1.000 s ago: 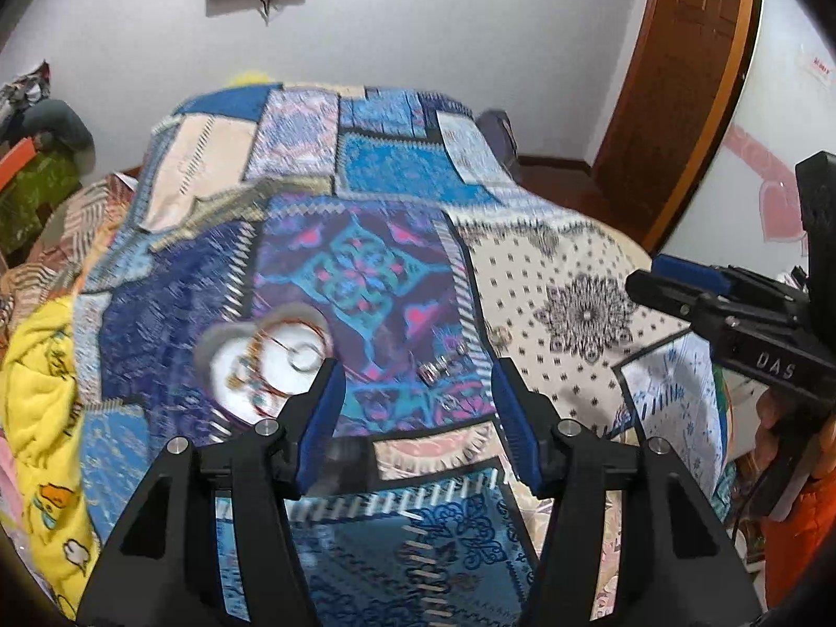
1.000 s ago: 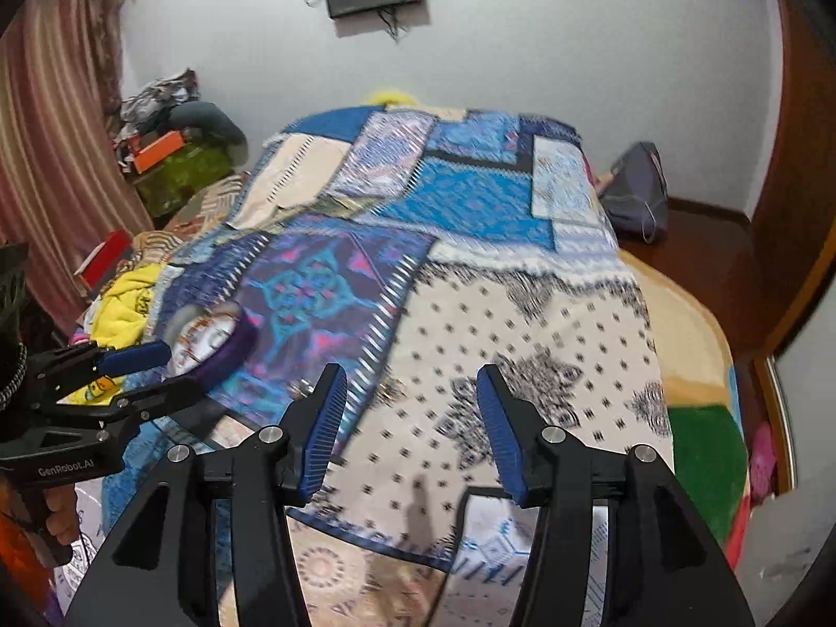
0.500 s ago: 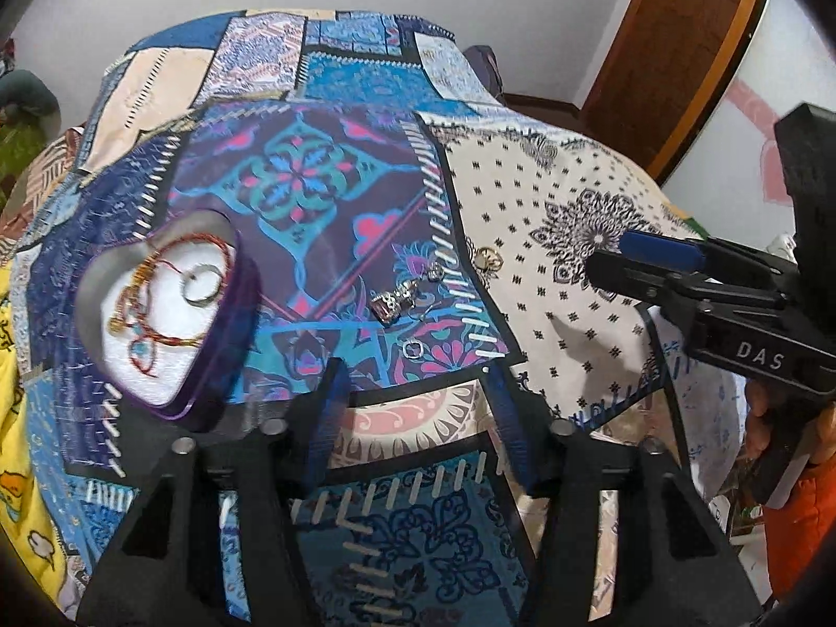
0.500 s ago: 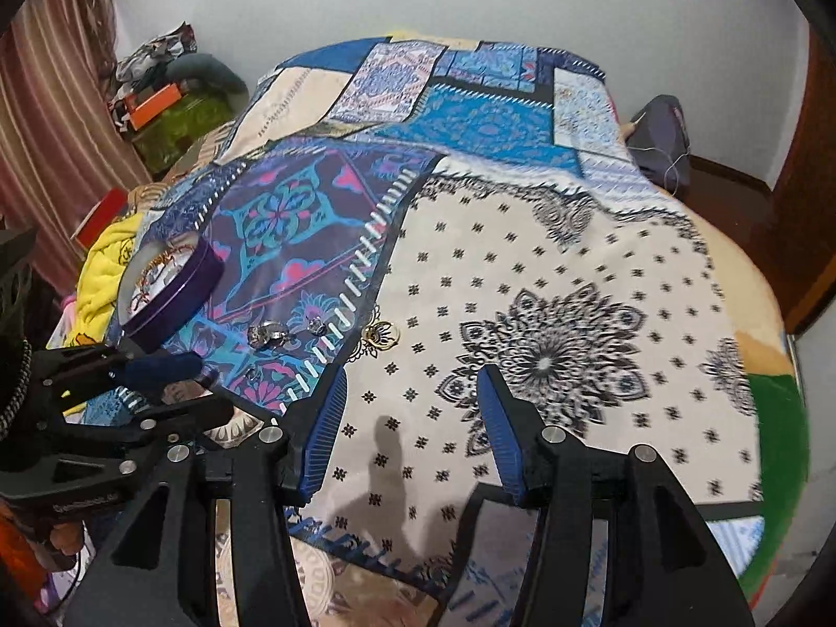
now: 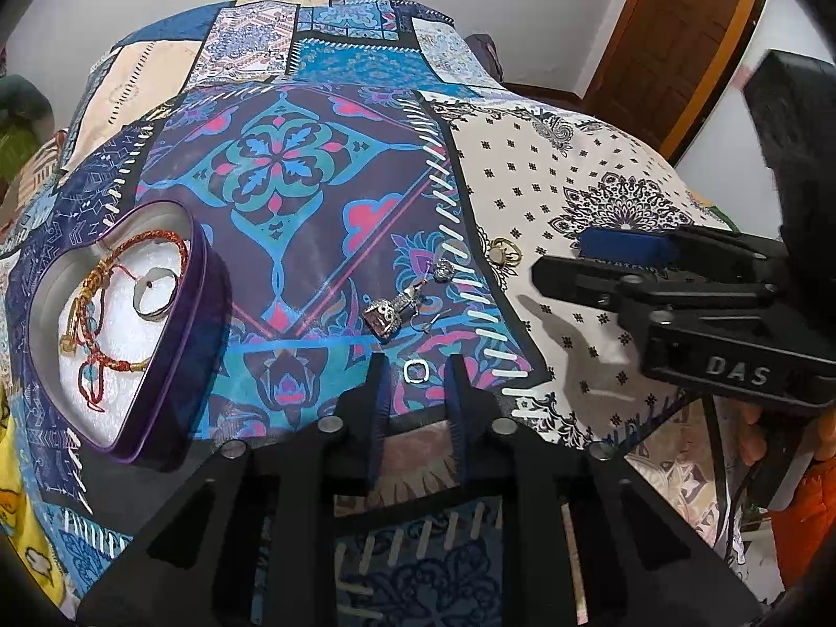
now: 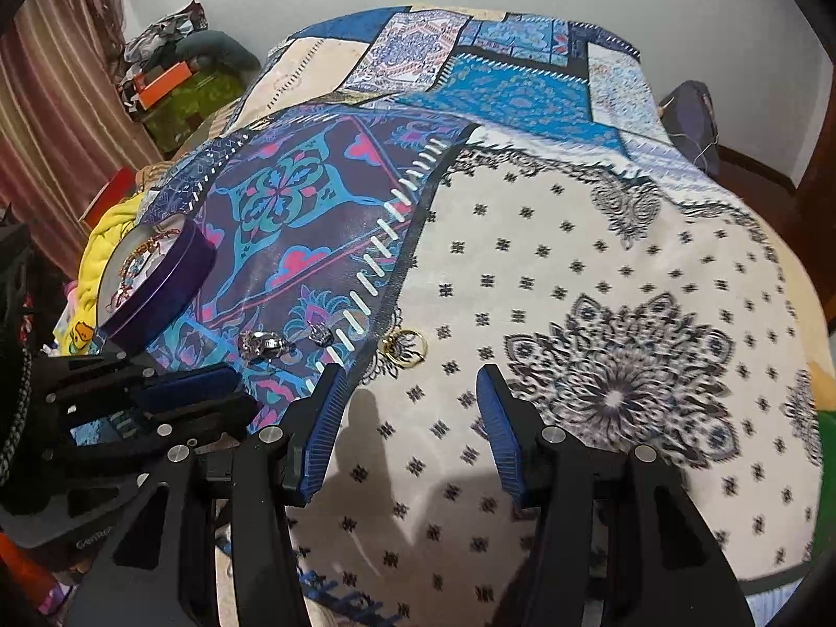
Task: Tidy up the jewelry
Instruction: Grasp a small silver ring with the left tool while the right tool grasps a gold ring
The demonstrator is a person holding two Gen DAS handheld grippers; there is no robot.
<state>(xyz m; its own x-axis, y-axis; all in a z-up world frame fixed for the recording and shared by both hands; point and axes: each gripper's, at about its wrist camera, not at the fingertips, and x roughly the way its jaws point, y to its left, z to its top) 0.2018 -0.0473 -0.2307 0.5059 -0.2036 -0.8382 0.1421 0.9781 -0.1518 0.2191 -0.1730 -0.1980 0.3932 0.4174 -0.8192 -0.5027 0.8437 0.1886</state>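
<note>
A purple heart-shaped tin [image 5: 172,355] lies on the bed at the left, holding red and gold bracelets [image 5: 99,308] and a silver ring. It also shows in the right wrist view [image 6: 162,282]. Loose on the quilt lie a small silver ring [image 5: 416,371], silver bell earrings [image 5: 389,313] [image 6: 261,343] and a gold ring [image 5: 504,252] [image 6: 405,347]. My left gripper [image 5: 416,366] is open, its narrowed jaws either side of the small silver ring. My right gripper [image 6: 410,386] is open and empty, just short of the gold ring.
A patchwork quilt [image 5: 292,167] covers the whole bed. A wooden door [image 5: 674,36] stands at the back right. Clothes and boxes [image 6: 172,68] pile up beside the bed at the left, by a striped curtain. A dark bag [image 6: 689,115] sits at the far right.
Both grippers have moved down and forward toward the jewelry. The left jaws have narrowed around the small silver ring. The right gripper has closed in on the gold ring.
</note>
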